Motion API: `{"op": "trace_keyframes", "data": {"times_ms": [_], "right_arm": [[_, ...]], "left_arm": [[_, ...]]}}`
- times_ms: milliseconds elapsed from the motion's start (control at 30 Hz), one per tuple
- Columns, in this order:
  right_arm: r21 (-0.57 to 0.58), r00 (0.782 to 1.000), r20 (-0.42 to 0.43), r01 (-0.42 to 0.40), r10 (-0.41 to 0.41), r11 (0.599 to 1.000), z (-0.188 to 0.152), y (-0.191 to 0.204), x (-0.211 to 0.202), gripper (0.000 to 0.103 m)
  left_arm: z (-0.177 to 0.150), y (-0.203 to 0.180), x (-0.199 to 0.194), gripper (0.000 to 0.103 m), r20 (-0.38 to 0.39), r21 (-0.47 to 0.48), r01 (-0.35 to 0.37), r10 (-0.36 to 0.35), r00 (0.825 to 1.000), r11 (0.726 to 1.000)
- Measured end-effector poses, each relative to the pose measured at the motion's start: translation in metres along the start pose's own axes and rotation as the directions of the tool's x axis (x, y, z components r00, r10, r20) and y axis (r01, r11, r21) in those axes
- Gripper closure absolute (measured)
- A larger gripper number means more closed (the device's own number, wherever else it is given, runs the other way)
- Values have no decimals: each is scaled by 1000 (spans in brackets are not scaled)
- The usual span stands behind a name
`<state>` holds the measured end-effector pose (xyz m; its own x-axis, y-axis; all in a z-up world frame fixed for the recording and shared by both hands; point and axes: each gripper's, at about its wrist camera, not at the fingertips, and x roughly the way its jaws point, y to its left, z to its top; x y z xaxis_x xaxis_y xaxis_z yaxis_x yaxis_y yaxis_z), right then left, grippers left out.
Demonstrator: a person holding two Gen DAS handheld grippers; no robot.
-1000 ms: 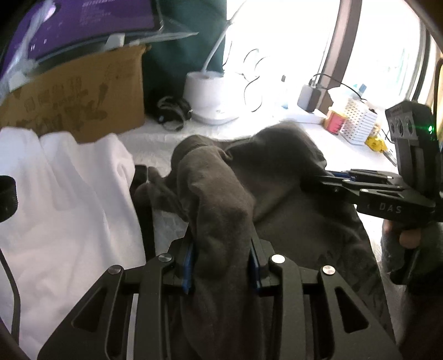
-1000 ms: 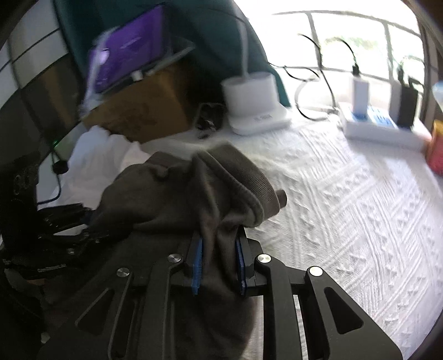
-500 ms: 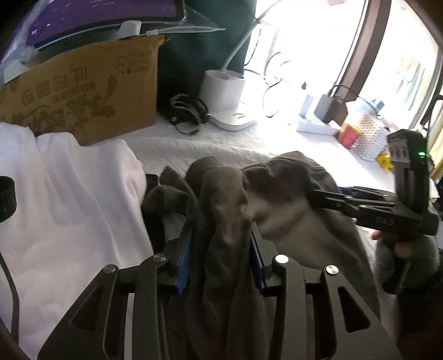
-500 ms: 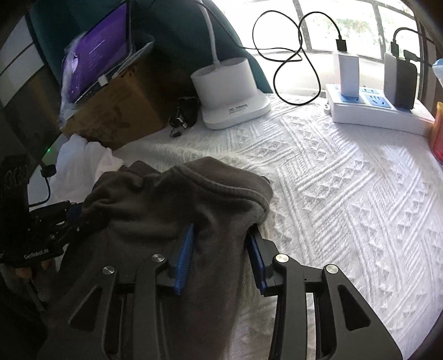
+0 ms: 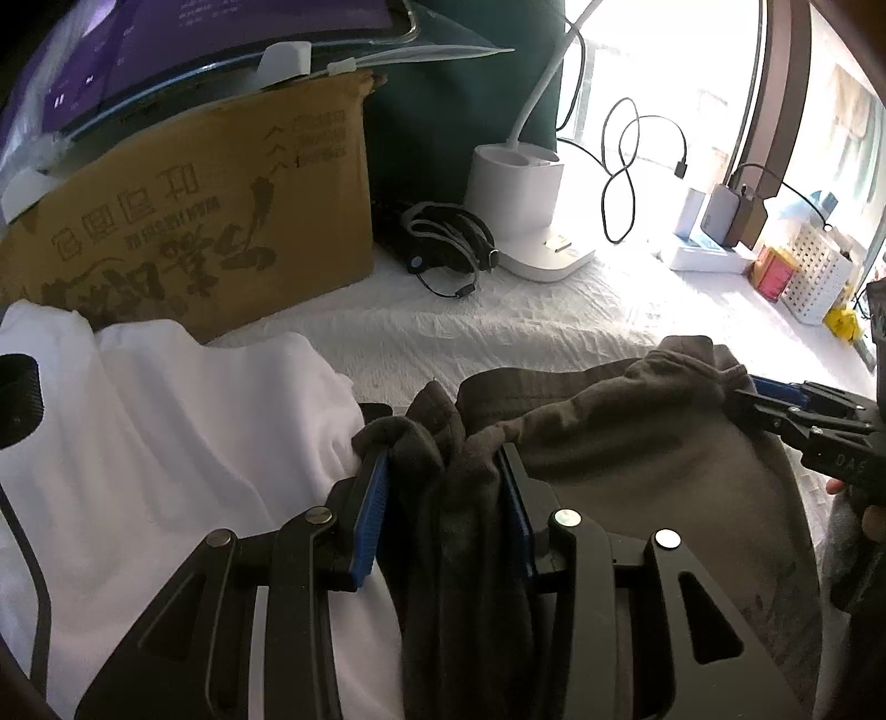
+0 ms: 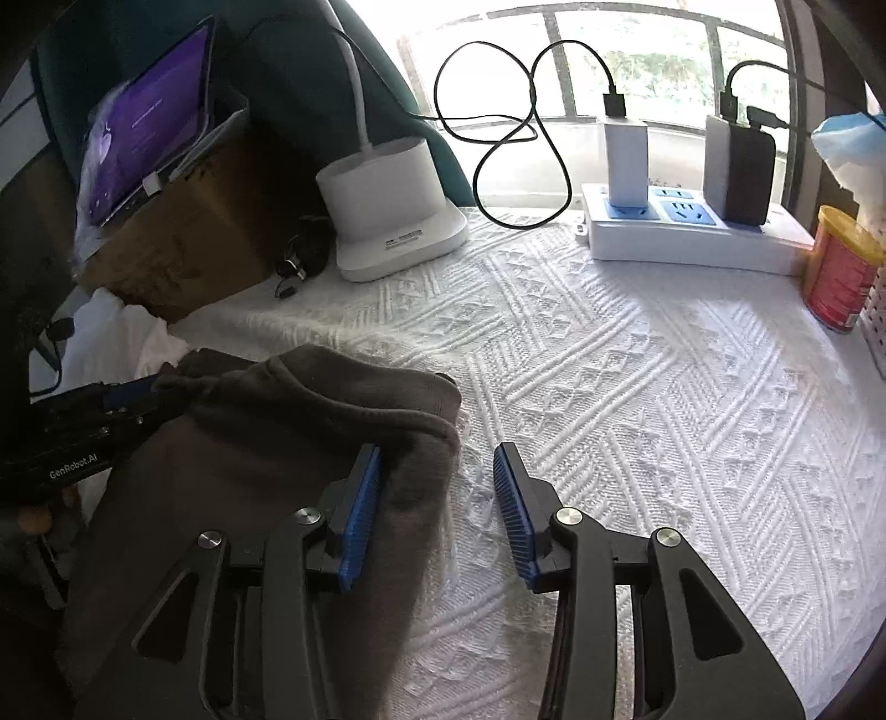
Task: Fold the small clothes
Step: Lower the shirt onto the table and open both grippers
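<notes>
A dark grey garment (image 5: 637,443) lies in a heap on the white textured bedspread (image 6: 637,415). My left gripper (image 5: 443,459) is shut on a bunched fold at its left end, and cloth fills the gap between the blue pads. In the right wrist view the garment (image 6: 266,443) lies left of centre. My right gripper (image 6: 437,459) is open and its jaws are still opening. The garment's hem rests against the left pad (image 6: 360,498), and only bedspread shows between the pads. Each gripper shows in the other's view: the right gripper (image 5: 775,410) and the left gripper (image 6: 127,393).
A white cloth (image 5: 138,443) lies to the left of the garment. Behind stand a cardboard box (image 5: 194,221) with a tablet (image 5: 194,44) on top, a white lamp base (image 5: 520,221) and black cables (image 5: 443,249). A power strip (image 6: 692,232) and red can (image 6: 836,277) sit at the far right.
The right jaws have opened and let the garment's hem go. The garment has come down from a raised heap onto the bed. The left gripper still holds its bunched fold.
</notes>
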<state>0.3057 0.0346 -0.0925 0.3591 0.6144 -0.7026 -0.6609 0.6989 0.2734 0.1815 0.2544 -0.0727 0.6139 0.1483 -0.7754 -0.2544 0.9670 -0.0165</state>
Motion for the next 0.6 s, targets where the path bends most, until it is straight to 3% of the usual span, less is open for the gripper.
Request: {"op": "trace_keyframes", "data": {"times_ms": [600], "right_arm": [[8,992,29,121,-121,993,-16,-3,-20,54]], "left_arm": [[-22,-7,-43,64,-18,-33,-2,2,1000,999]]}}
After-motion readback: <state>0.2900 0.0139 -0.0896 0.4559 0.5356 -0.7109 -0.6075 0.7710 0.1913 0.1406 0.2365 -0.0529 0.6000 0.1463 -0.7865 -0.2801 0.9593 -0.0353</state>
